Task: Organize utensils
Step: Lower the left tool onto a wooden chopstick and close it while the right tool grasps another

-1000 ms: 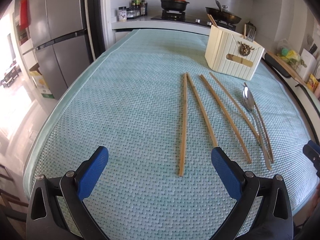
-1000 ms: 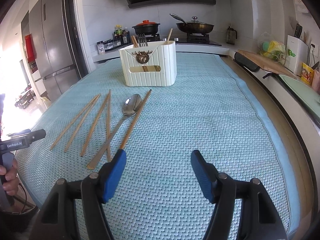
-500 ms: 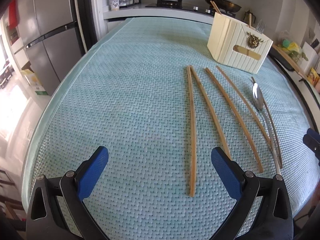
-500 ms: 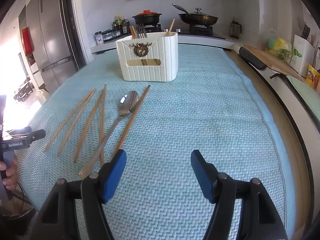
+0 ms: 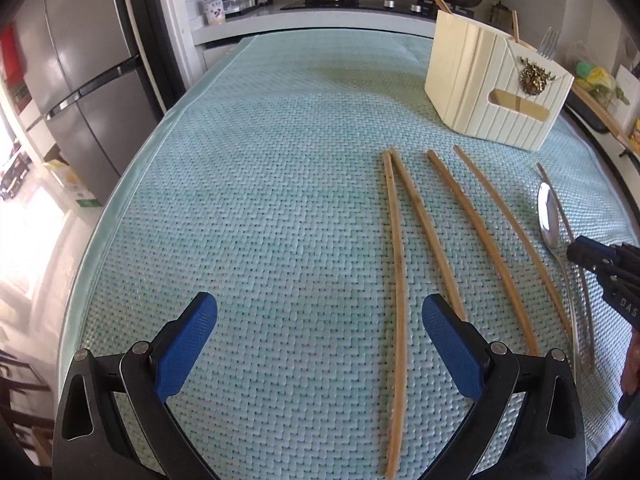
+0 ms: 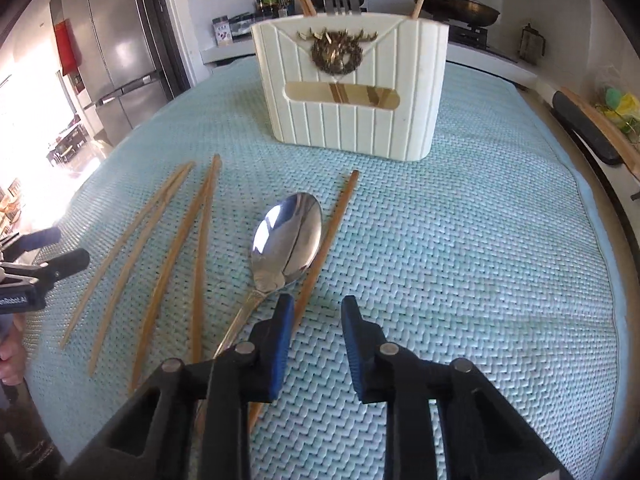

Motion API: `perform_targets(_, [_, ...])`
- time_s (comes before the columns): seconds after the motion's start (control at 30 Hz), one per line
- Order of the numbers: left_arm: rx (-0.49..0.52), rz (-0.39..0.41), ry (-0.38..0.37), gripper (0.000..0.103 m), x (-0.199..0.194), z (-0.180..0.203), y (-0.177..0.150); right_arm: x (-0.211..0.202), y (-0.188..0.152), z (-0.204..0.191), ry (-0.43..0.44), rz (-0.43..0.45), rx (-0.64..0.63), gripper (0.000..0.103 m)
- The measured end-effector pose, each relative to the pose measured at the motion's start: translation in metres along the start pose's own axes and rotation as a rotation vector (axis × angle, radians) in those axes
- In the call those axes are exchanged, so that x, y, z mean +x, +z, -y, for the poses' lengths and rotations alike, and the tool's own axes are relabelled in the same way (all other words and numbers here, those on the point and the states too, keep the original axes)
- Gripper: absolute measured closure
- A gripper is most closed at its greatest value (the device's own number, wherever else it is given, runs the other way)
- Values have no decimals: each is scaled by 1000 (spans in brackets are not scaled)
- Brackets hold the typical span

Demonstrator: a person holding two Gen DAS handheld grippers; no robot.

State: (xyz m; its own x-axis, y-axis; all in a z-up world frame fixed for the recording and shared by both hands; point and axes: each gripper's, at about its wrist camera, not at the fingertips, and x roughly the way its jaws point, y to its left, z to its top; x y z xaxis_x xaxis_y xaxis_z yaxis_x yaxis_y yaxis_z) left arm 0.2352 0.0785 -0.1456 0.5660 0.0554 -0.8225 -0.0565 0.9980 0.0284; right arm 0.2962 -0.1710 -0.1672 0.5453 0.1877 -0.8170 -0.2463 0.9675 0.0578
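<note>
Several wooden chopsticks [image 5: 476, 232] lie side by side on the teal woven mat [image 5: 260, 208]. Right of them is a steel spoon [image 6: 288, 236], with one more chopstick [image 6: 332, 224] along its right side. My left gripper [image 5: 320, 320] is open wide, low over the mat's near edge, and the leftmost chopstick [image 5: 396, 280] lies just inside its right finger. My right gripper [image 6: 318, 312] sits just behind the spoon's bowl with its jaws closing to a narrow gap. The chopstick runs under its left finger; nothing is pinched.
A cream ribbed utensil holder [image 6: 352, 120] stands behind the utensils with a fork and chopsticks in it. Beyond the mat are a stove with a pot and a pan, and a fridge on the left. A hand [image 6: 10, 356] shows at the left edge.
Both grippers have moved forward and lower toward the utensils. The right one came close up behind the spoon and its jaws narrowed from wide to a small gap.
</note>
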Motion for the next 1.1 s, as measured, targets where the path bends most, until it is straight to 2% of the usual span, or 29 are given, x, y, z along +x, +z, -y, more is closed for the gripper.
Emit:
perform_targets(0.07, [-2,-8,-3,1,5,0,3,0,-1,-2,-49,1,-20,91])
perform_targets(0.13, [-1,-21,-5,1,13,0,8,-3,-4,5,-47,1,26,93])
perform_targets(0.37, [19,-47,7,1,33,3,25,-20,-24,29,-92,-27,72,93])
perform_targets(0.53, [33,-64,12,1,47,2,38,-31,-32,46,-94,-54,87,93])
perform_targets(0.63, [35,-72,-13,1,56,0,48,-27,-27,56,-86,-66,96,91])
perform_targets(0.7, [39,-81,-39,2,62,-1,55,-21,-17,59,-87,-73,81,85])
perform_targets(0.73, [41,-85,-51,2,66,-2,61,-17,-13,60,-92,-78,72,78])
perform_targets(0.77, [42,-87,-63,4,69,-2,66,-13,-7,60,-100,-77,63,74])
perform_targets(0.9, [50,-103,-91,17,81,-2,86,1,17,74,-103,-87,91,73])
perform_targets(0.97, [68,-119,-79,21,87,2,95,7,27,80,-105,-94,102,73])
perform_targets(1.03, [81,-138,-79,32,89,5,102,13,35,84,-112,-109,106,73])
perform_targets(1.1, [93,-155,-93,49,89,10,106,16,40,84,-115,-126,97,73])
